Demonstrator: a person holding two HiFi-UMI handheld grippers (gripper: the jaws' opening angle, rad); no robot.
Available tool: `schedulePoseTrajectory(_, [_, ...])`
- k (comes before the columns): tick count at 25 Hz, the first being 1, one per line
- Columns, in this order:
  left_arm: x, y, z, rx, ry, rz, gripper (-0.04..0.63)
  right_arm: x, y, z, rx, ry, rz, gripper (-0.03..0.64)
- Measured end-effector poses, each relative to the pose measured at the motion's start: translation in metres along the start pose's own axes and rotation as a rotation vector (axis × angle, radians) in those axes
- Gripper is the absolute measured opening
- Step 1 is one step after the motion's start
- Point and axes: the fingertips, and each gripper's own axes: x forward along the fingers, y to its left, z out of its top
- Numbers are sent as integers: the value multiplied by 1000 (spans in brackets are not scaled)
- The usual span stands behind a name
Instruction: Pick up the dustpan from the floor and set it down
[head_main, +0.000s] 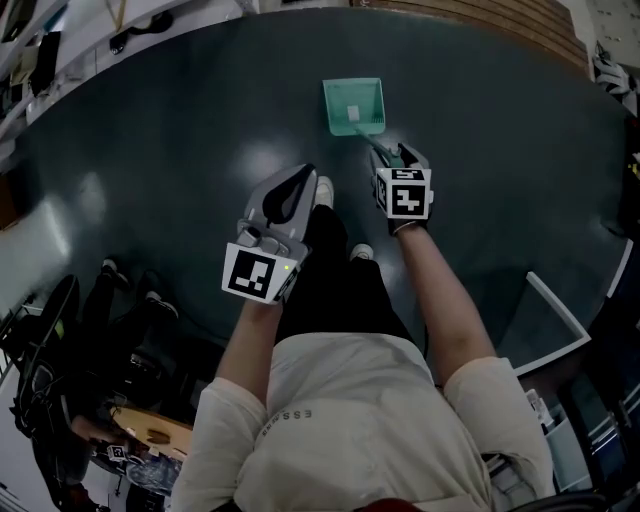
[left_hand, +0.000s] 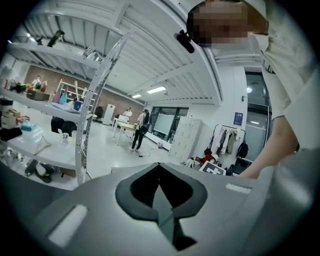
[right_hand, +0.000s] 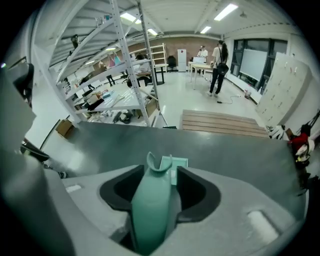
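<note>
A green dustpan lies flat on the dark floor in the head view, its handle running back toward me. My right gripper points steeply down over that handle. In the right gripper view the handle lies between the jaws of that gripper, resting against the left pad with a thin gap at the right pad, and the pan shows beyond it. My left gripper hangs to the left of the dustpan, above my shoe, jaws together and empty; in its own view this gripper faces out into the room.
My shoes stand on the dark floor mat just behind the dustpan. Wooden boards lie at the far edge. A white frame sits at the right. Bags and gear crowd the lower left. Metal shelving stands beyond the mat.
</note>
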Motion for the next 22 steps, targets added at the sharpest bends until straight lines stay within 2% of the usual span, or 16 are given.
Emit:
schedulePoseTrajectory(1, [0,-2,-2,-1,1,-9,6,1,0,-1,-5,8,-5,156])
schedulePoseTrajectory(2, [0,-4,-4,-3,1,-17,6,1,0,-1,-8,14,-11,129])
schedulePoseTrajectory(7, [0,-10,-9,-55,26,-25,6,-6,-6,5,-37,-8,-66,77])
schedulePoseTrajectory(9, [-1,-17,-4,-69,27,-51,6,-12,-7,5,-76,-7,-67,75])
schedulePoseTrajectory(12, [-5,-29,3,-31,25,-78,6,-30,-10,4,-65,-5,-55,74])
schedulePoseTrajectory(19, [-43,-74,34,-7,-21,-70,6,-120,-15,-9,-51,-85,-53,75])
schedulePoseTrajectory(22, [-69,-100,40,32,-34,-58,6,-168,-10,-18,-50,-140,-44,75])
